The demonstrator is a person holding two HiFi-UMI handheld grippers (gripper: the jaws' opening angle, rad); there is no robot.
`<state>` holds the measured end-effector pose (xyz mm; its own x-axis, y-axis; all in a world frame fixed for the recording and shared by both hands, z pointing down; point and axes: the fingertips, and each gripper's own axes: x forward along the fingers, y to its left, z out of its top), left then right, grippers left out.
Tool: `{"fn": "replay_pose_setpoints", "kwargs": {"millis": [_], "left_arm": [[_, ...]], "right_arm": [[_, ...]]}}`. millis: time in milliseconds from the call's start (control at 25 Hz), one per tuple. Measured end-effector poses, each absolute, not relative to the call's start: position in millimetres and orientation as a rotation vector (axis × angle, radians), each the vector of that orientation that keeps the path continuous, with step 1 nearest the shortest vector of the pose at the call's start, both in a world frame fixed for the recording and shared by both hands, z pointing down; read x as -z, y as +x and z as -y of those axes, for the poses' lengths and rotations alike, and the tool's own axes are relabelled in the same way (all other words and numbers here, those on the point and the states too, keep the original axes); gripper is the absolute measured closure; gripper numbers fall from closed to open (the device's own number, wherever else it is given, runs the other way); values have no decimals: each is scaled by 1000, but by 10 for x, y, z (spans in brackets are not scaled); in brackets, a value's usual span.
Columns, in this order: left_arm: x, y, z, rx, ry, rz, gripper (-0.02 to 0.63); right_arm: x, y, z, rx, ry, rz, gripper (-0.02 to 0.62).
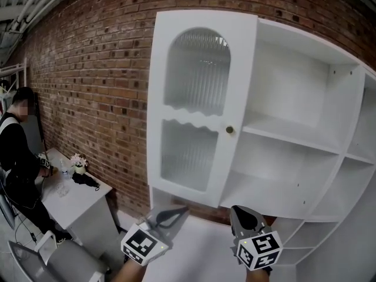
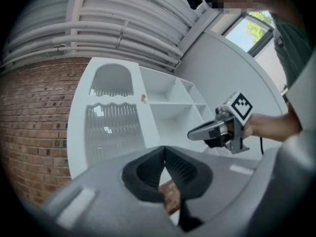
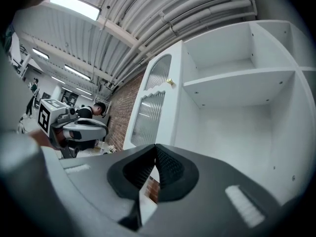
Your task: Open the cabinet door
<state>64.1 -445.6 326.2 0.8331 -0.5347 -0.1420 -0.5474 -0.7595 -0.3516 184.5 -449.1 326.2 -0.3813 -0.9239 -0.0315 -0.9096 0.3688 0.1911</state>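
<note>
- While held low and well short of the cabinet door (image 1: pixel 202 107), closed pad to pad on nothing: the jaws of the left gripper (image 1: pixel 174 214) and of the right gripper (image 1: pixel 244 215).
- Only print to be made out: bold black-and-white square patterns on the left marker cube (image 1: pixel 141 244) and the right marker cube (image 1: pixel 258 250).
- Door white, with an arched ribbed-glass pane above and a wavy-topped pane below, across the left bay of the white cabinet (image 1: pixel 352 98). Flush or ajar, impossible to tell.
- Small brass knob (image 1: pixel 230 130) at mid-height on the door's right edge, well above and between the two grippers.
- Just right of that edge, open white shelves (image 1: pixel 291 140) stepping away to the right.
- Open air between the gripper tips and the door's lower edge, with a strip of red brick wall (image 1: pixel 88 81) showing beneath it.
- Left of the door, the same wall running back to a white table (image 1: pixel 82 201) bearing a small pot of flowers (image 1: pixel 78 162).
- Beside the table, a person in black (image 1: pixel 17 157), well apart from both grippers.
</note>
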Motion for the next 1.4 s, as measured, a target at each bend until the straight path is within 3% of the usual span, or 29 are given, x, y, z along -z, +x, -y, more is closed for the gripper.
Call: {"fn": "replay_pose_setpoints", "kwargs": {"millis": [920, 1400], "left_arm": [[-3308, 659, 4839, 16, -2572, -1011, 604], [-3426, 592, 4866, 55, -2559, -1079, 604]], "right_arm": [[-3440, 1889, 5331, 192, 1495, 2637, 572], [-3618, 1866, 5629, 127, 1456, 2643, 449]]}}
